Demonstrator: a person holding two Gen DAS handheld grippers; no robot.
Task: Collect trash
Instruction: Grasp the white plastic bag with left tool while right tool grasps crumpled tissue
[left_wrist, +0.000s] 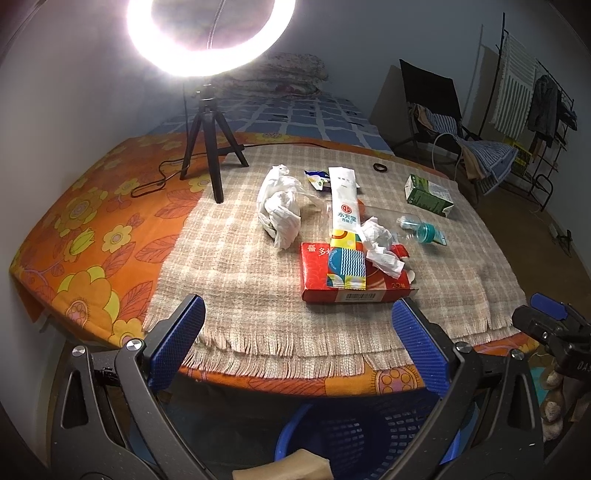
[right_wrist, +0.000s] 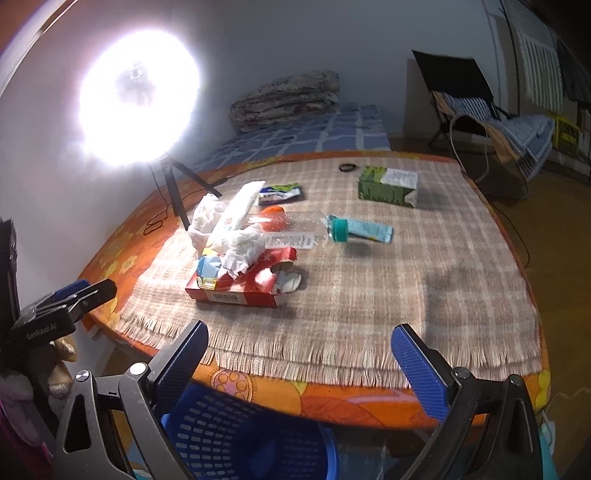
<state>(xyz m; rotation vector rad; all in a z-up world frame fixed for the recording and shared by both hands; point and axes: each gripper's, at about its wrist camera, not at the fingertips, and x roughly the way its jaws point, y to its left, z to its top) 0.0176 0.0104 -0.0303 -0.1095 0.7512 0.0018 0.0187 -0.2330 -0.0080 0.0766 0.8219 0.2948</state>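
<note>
Trash lies on a checked cloth over the table: a red tissue box (left_wrist: 354, 284) (right_wrist: 240, 284) with a long patterned wrapper (left_wrist: 345, 229) and a crumpled tissue (left_wrist: 380, 243) on it. Farther back are crumpled white paper (left_wrist: 279, 206), a clear bottle with a teal cap (left_wrist: 421, 229) (right_wrist: 338, 229), a green carton (left_wrist: 428, 194) (right_wrist: 388, 186) and a small snack packet (left_wrist: 317, 179) (right_wrist: 280, 192). A blue basket (left_wrist: 369, 435) (right_wrist: 240, 439) stands below the table's front edge. My left gripper (left_wrist: 299, 343) and right gripper (right_wrist: 299, 362) hang open and empty above it.
A ring light (left_wrist: 210, 33) on a black tripod (left_wrist: 212, 147) stands on the table's back left, its cable trailing over the orange cloth. A black ring (left_wrist: 379, 167) lies near the far edge. A bed, a chair (left_wrist: 436, 107) and a clothes rack sit behind.
</note>
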